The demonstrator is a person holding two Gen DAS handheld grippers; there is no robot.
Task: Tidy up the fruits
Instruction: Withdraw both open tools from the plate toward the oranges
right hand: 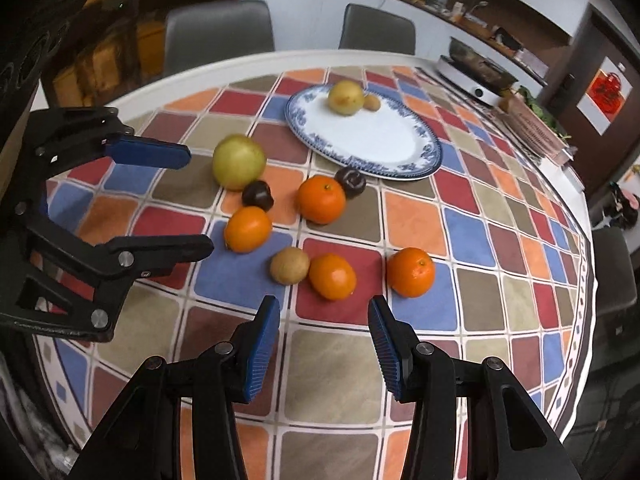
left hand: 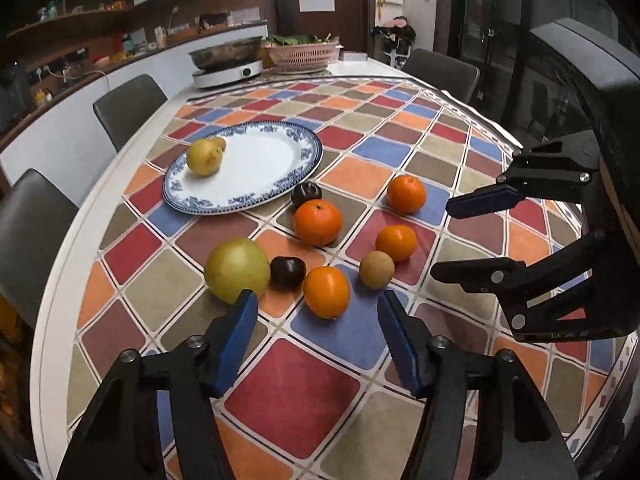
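Both tongs, left (left hand: 316, 316) and right (right hand: 324, 314), gape empty above fruit; small fruit (left hand: 219, 143) half-hidden behind pear (left hand: 204, 157).

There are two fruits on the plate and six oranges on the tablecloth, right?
Not quite. The plate does hold two fruits, but only four oranges lie on the tablecloth, not six. The left wrist view shows them: one, two, three and four.

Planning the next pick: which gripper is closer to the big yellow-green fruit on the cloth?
Left. The left gripper has one fingertip beside the big yellow-green fruit; the right gripper hovers near the oranges.
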